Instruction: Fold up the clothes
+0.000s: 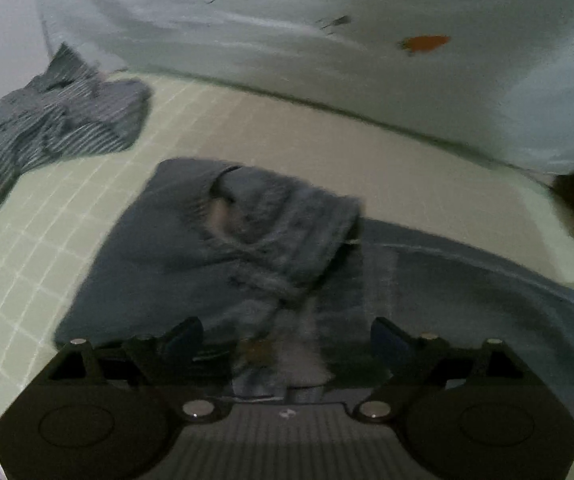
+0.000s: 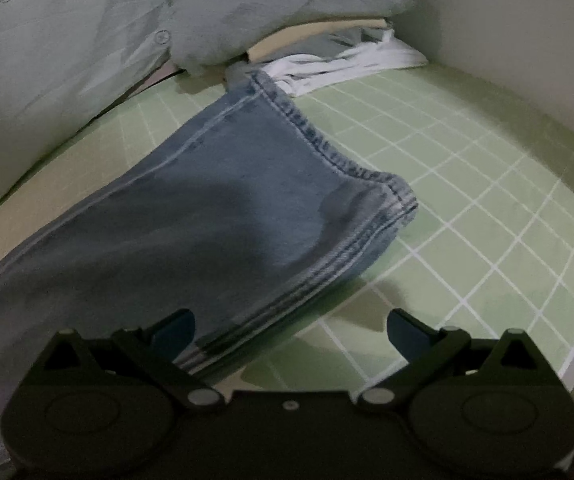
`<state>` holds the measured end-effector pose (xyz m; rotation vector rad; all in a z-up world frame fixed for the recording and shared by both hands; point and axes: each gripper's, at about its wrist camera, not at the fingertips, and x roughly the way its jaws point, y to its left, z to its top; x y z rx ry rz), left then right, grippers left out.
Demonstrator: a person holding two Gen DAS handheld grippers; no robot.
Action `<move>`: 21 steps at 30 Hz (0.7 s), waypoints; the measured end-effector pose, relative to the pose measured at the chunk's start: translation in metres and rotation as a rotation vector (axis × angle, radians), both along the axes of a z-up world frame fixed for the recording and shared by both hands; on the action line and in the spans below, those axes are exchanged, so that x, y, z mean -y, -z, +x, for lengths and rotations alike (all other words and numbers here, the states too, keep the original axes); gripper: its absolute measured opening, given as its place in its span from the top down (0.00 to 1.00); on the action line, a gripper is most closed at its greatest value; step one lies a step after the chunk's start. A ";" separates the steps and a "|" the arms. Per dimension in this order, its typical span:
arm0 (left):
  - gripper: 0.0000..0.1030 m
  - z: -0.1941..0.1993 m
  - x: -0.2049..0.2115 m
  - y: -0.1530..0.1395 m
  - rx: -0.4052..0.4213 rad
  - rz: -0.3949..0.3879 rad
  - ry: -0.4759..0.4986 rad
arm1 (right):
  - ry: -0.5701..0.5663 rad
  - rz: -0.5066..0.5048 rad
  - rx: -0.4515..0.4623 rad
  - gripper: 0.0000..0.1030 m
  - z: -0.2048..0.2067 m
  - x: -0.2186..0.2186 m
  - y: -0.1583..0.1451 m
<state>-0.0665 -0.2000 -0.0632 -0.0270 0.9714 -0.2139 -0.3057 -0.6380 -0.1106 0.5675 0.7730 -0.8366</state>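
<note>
A green mat (image 2: 467, 200) with white lines is spread under dim, blurry light. Jeans (image 1: 215, 248) are laid on it, cut off at the edges. The left claw (image 1: 287, 340) and right claw (image 2: 291, 332) are held wide open, gripping nothing.

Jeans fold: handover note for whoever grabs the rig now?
Left gripper: jaws open, nothing held, over the waist end of the jeans.
Right gripper: jaws open, nothing held, at the hem end.
Jeans lie on the green mat, legs laid together, waist end bunched.
Striped garment crumpled at the mat's far left; white clothes at the far edge.
Done: jeans laid out lengthwise.
Left: fold the jeans, then the other pieces.
</note>
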 end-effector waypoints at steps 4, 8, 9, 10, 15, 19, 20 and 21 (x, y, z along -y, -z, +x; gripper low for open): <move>0.12 0.012 0.000 0.008 -0.027 0.016 -0.019 | 0.022 0.008 0.015 0.00 0.001 0.010 0.003; 0.08 0.020 0.019 0.016 -0.048 0.073 -0.004 | 0.043 0.012 0.024 0.00 0.005 0.022 0.007; 0.06 0.021 0.022 0.018 -0.053 0.080 -0.002 | 0.048 0.008 0.023 0.00 0.007 0.024 0.008; 0.04 0.023 0.025 0.020 -0.059 0.090 -0.002 | 0.053 0.004 0.025 0.00 0.009 0.027 0.008; 0.00 0.031 0.042 0.035 -0.085 0.179 0.010 | 0.064 -0.029 0.003 0.00 0.021 0.038 0.011; 0.00 0.035 0.059 0.045 -0.089 0.283 0.037 | 0.065 -0.070 -0.061 0.00 0.034 0.039 0.014; 0.00 0.035 0.061 0.046 -0.086 0.293 0.040 | 0.069 -0.077 -0.071 0.00 0.037 0.039 0.015; 0.00 0.035 0.063 0.047 -0.084 0.299 0.042 | 0.073 -0.084 -0.081 0.00 0.039 0.039 0.015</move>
